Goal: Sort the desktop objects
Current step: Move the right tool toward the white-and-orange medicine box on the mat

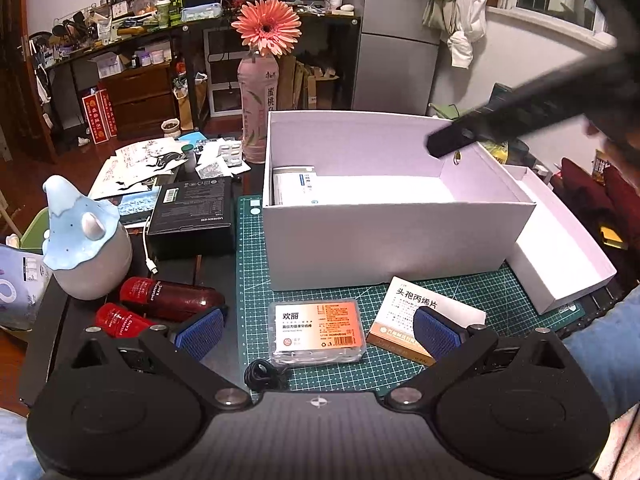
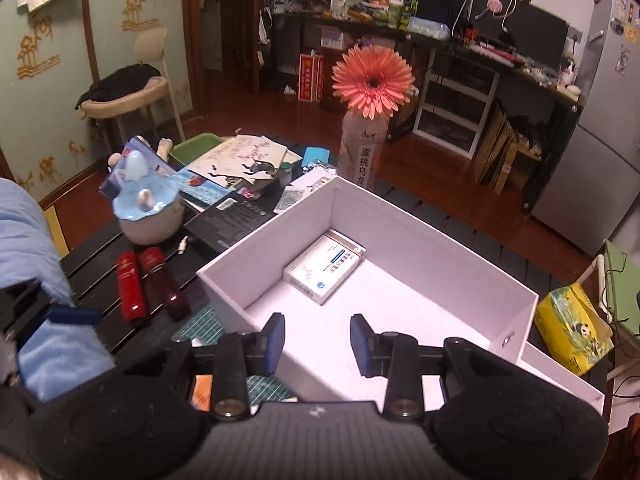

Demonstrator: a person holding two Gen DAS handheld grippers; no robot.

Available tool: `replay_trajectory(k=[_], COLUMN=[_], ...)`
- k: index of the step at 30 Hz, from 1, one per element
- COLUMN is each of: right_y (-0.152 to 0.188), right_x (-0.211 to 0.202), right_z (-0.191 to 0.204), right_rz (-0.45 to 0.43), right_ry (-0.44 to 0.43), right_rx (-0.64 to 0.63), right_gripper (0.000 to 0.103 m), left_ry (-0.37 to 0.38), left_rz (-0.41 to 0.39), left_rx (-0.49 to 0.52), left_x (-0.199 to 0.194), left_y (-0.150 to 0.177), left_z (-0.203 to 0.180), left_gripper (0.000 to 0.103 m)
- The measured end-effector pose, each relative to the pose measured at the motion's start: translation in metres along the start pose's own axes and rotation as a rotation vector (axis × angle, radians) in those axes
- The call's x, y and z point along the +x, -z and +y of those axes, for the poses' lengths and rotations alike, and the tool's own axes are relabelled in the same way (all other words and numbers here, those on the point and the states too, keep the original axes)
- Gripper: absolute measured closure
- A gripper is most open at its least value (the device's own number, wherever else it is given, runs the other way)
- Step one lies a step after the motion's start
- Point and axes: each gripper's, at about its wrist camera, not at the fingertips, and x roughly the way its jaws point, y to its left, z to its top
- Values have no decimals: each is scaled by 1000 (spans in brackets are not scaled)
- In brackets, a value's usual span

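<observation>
Cluttered dark table (image 1: 100, 360) with green mat (image 1: 256, 264), white box (image 2: 400, 240) (one carton (image 2: 325, 270) inside), wooden floor (image 2: 280, 120), fridge (image 1: 396, 40), both grippers' fingers apart, holding nothing.

Both wrist views tilt down, close, sharing the white box (image 1: 384, 240).

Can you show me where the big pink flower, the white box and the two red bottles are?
flower (image 2: 373, 82): right wrist view, dark centre.
white box (image 1: 384, 240): left wrist view, front wall.
red bottles (image 1: 168, 300): left wrist view, upper bottle's body.

Black table (image 1: 100, 328) w/ green mat (image 1: 256, 280)
</observation>
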Motion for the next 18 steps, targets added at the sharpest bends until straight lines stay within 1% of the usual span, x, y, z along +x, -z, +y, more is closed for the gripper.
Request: replay_trajectory(k=[2, 5, 8, 13, 15, 17, 18], right_y=[11, 27, 44, 70, 78, 87, 92], right_x=[-11, -21, -26, -27, -25, -22, -20], right_z=[7, 16, 24, 33, 34, 35, 36], right_rz=[-25, -53, -89, -133, -142, -150, -152], right_ry=[14, 29, 68, 115, 112, 112, 119], right_rx=[-5, -20, -30, -19, -3, 8, 17], right_gripper=[57, 56, 56, 55, 53, 46, 45], left_ry=[-2, -9, -17, -22, -28, -33, -36], left_rz=[1, 13, 12, 12, 9, 6, 5], left_rx=[-12, -31, -37, -39, -32, -28, -27], left_x=[0, 2, 0, -1, -2, -3, -3], left_y=[0, 0, -1, -1, -1, -1, -1], left_z=[2, 5, 6, 6, 5, 4, 4], left_gripper=[1, 1, 1, 1, 1, 1, 1])
